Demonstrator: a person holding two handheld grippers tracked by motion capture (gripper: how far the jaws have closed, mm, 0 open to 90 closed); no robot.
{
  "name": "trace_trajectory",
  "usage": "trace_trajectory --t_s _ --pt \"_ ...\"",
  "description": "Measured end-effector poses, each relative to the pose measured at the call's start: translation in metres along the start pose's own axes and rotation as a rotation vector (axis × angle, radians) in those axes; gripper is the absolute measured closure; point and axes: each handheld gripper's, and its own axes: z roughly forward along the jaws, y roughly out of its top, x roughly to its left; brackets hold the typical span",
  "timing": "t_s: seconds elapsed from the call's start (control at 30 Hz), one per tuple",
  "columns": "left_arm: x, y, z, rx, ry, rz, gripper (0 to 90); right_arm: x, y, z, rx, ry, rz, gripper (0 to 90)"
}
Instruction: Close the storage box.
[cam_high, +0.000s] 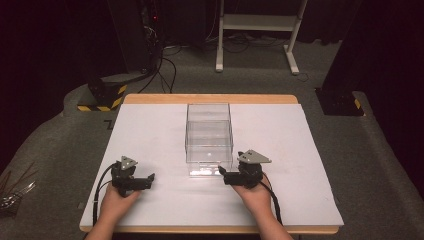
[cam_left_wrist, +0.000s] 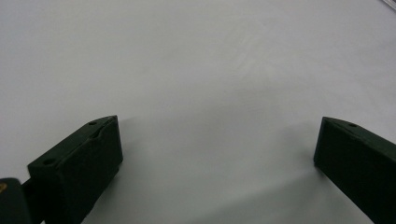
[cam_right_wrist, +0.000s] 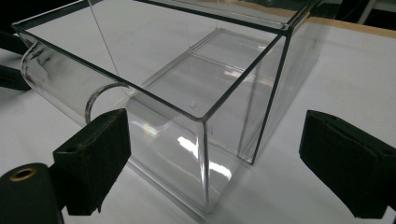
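A clear plastic box (cam_high: 209, 139) stands in the middle of the desk (cam_high: 150, 130). The box has no lid and its open side faces up. It is longer than it is wide. Its long way runs from the person's side of the desk toward the far side. One short end faces the person. In the right tool view, the box (cam_right_wrist: 187, 93) has a see-through wall inside it that splits it into two parts. There is also a round cut-out in the short end near the tool. The box looks empty.

The desk has a white top and a wooden edge at the far side.

The left tool (cam_high: 135, 181) sits on the near left part of the desk, held by the left hand (cam_high: 116, 200). It is well apart from the box. In the left tool view, its two black jaws are spread wide with just the white desk between them. It holds nothing.

The right tool (cam_high: 227, 176) is held by the right hand (cam_high: 256, 192). It sits just beside the near right corner of the box. In the right tool view, its jaws are also spread wide, and the corner of the box stands between them, a little way ahead. I cannot tell if the jaws touch it.
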Motion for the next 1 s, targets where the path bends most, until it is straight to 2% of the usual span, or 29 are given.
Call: trace_trajectory --t_s 0.53,1.0 --pt "0.000 0.000 0.000 -0.001 0.000 0.000 1.3 -0.008 0.008 0.013 0.000 -0.027 0.016 8.9" --pt "0.000 0.000 0.000 0.001 -0.001 0.000 1.3 -0.016 0.013 0.027 0.000 -0.051 0.055 8.9"
